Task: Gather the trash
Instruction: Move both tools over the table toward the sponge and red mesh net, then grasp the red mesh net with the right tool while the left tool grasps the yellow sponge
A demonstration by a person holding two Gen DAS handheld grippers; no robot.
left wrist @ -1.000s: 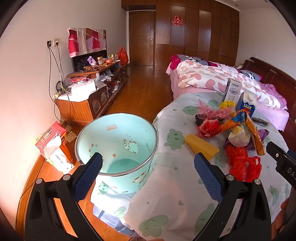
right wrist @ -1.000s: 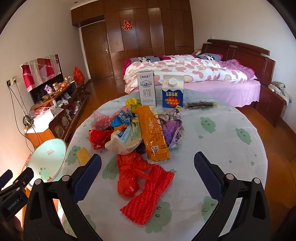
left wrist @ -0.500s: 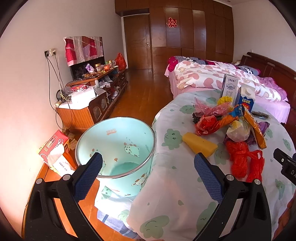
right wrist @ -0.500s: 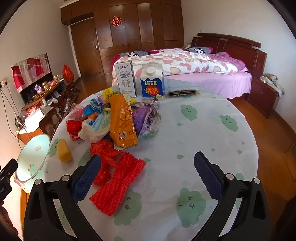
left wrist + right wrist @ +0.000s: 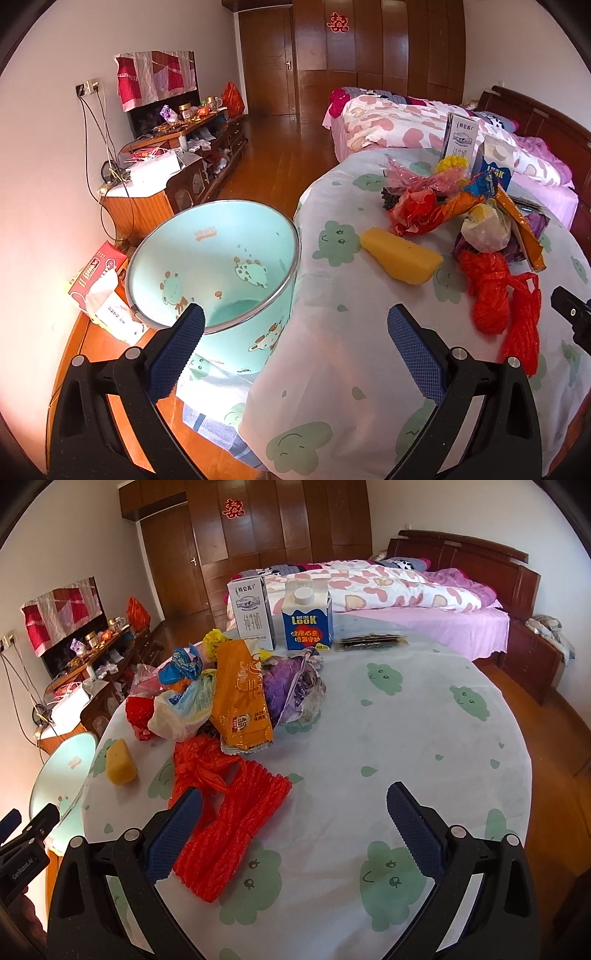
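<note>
A pile of trash lies on the round table [image 5: 424, 738]: a red foam net [image 5: 229, 830], a red plastic bag [image 5: 199, 768], an orange snack wrapper [image 5: 240, 698], a purple wrapper [image 5: 288, 686], a whitish bag [image 5: 181, 712] and a yellow sponge [image 5: 120, 762]. Two cartons stand behind, white [image 5: 253, 614] and blue [image 5: 306, 618]. A mint-green bin [image 5: 218, 266] stands at the table's left edge. My left gripper [image 5: 295, 350] is open over the gap between bin and table. My right gripper [image 5: 295, 830] is open above the table, its left finger over the red net.
A dark flat packet [image 5: 373, 641] lies behind the blue carton. A tissue box [image 5: 98, 275] sits on the floor beside the bin. A cluttered low cabinet [image 5: 166, 173] lines the left wall. A bed [image 5: 388, 590] stands beyond the table.
The right gripper has swung to the right and come closer to the table; the pile now sits left of centre. The left gripper's view has shifted slightly toward the table. Both stay open.
</note>
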